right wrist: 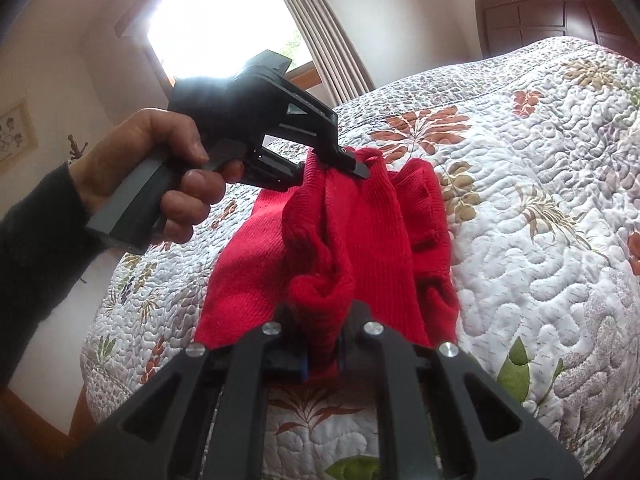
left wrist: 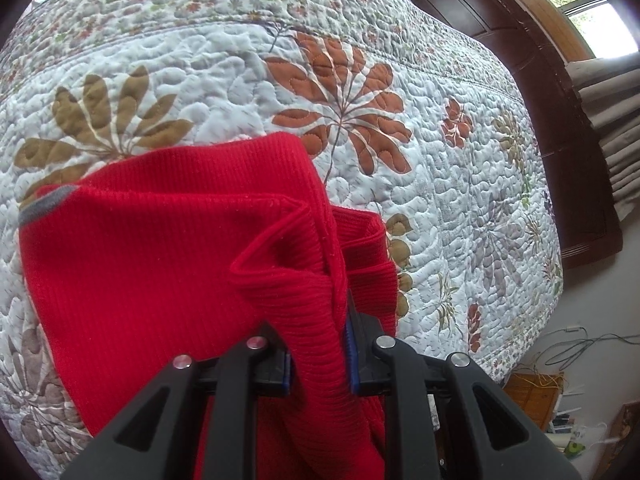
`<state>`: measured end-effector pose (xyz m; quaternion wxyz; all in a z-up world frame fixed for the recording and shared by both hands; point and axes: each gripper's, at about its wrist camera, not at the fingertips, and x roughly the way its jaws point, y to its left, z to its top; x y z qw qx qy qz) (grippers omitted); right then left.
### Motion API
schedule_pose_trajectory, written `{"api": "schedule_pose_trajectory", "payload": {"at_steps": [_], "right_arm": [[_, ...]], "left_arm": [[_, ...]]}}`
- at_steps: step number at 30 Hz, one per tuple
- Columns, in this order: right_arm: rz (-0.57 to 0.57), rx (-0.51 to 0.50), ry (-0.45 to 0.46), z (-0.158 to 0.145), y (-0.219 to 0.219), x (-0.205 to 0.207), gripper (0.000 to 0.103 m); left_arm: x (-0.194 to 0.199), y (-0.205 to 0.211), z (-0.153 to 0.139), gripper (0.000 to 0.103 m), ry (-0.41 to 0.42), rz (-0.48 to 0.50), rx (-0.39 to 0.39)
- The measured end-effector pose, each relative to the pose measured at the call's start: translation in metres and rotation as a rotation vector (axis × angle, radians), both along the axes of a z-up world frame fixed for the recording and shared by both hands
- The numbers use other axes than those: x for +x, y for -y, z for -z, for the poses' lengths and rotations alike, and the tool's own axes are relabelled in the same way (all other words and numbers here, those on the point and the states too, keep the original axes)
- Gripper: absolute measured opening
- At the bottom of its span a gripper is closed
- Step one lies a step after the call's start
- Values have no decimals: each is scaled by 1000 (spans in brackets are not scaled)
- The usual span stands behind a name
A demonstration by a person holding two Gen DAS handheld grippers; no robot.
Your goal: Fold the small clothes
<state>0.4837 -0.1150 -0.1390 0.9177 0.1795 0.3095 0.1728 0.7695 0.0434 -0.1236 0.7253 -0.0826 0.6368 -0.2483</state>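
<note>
Red knit garment (left wrist: 168, 248) is clamped by left gripper (left wrist: 320, 364) and right gripper (right wrist: 322, 360), jaws closed on bunched fabric, centre frame, above quilt (left wrist: 460, 184).

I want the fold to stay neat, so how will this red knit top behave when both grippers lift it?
Likely floppy: the red knit top sags and bunches between the left gripper and right gripper. Its ribbed knit probably grips rather than slips.

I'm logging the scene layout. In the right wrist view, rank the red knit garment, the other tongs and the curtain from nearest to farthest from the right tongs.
1. Red knit garment: clamped in the right tongs.
2. Left tongs: ahead, gripping the garment's far edge.
3. Curtain: beyond the bed, beside the window.
</note>
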Motion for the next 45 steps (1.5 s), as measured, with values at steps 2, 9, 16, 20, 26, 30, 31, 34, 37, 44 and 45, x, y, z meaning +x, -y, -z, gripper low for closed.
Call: {"api": "schedule_pose_trajectory", "payload": {"at_steps": [2,9,16,20,26,30,31,34,37,44,45], "right_arm": [[6,14,-10,3,5,0,8],[-16,198,-150,46,34,17,19],[-142,416,-206,50,54,27,66],[-184,364,-246,37,57,37,70],[-170,397,-269,12,91,94,62],[-162,420,-345,22,89,153,52],[-168,411,-354,24,85,164,52],[-174,339,-399,32,71,185,36],[-168,246,-341,24,66,191,9],[-75,165,-341,41,74,200,8],[-78,163,-348,47,74,198,10]], "left_arm": [[-1,5,3,19,3,0,16],[-14,-4,-16,77,149,-56,-159],[-69,-53,-53,85,310,-57,-302],[-119,-68,-50,85,349,30,-284],[-179,-62,-32,85,402,142,-353],[-196,-25,-12,85,406,232,-337],[-201,-15,-9,85,418,258,-325],[-209,6,2,85,422,323,-322],[-213,17,11,85,429,353,-329],[-205,25,35,84,371,354,-343],[-206,24,34,84,369,356,-347]]}}
